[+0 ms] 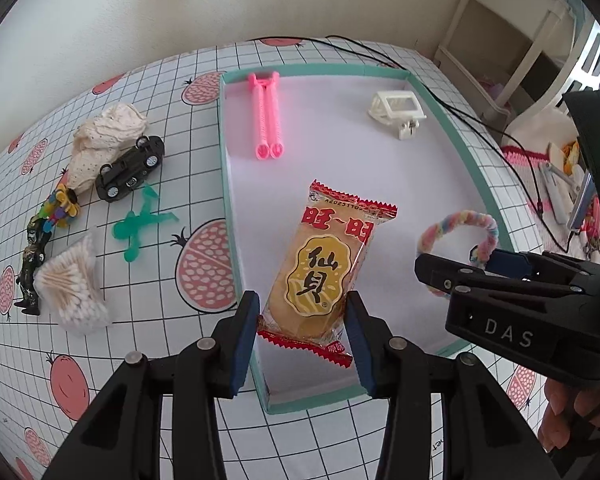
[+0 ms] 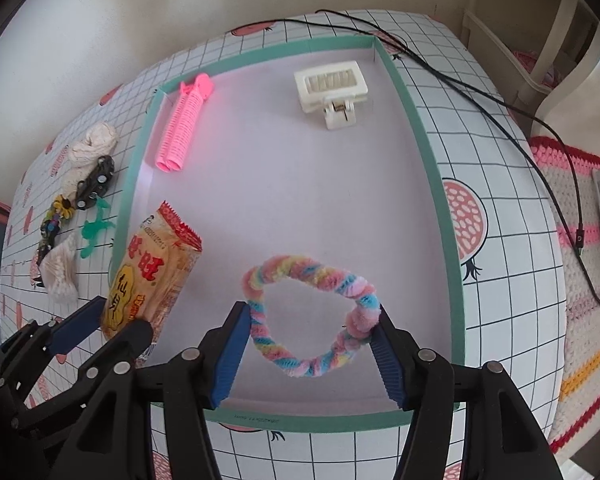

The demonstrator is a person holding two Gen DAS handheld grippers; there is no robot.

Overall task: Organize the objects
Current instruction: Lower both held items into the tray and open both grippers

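A rice cracker packet (image 1: pixel 324 268), orange with red ends, is pinched between the blue pads of my left gripper (image 1: pixel 302 312), tilted above the front left corner of the teal-rimmed tray (image 1: pixel 226 184). A pastel twisted fuzzy ring (image 2: pixel 312 320) spans the pads of my right gripper (image 2: pixel 310 324), which is shut on it just over the tray's white floor near the front edge (image 2: pixel 300 420). In the right wrist view the left gripper (image 2: pixel 112 328) and the packet (image 2: pixel 152 268) show at the lower left. My right gripper (image 1: pixel 460 264) sits right of the packet in the left wrist view.
Inside the tray lie a pink hair roller clip (image 1: pixel 266 120) and a white claw clip (image 1: pixel 398 110). Left of it on the grid cloth are a cream cloth (image 1: pixel 104 136), black toy car (image 1: pixel 130 168), green figure (image 1: pixel 140 224), cotton swabs (image 1: pixel 74 288) and toy soldier (image 1: pixel 32 272). A black cable (image 2: pixel 500 104) trails right.
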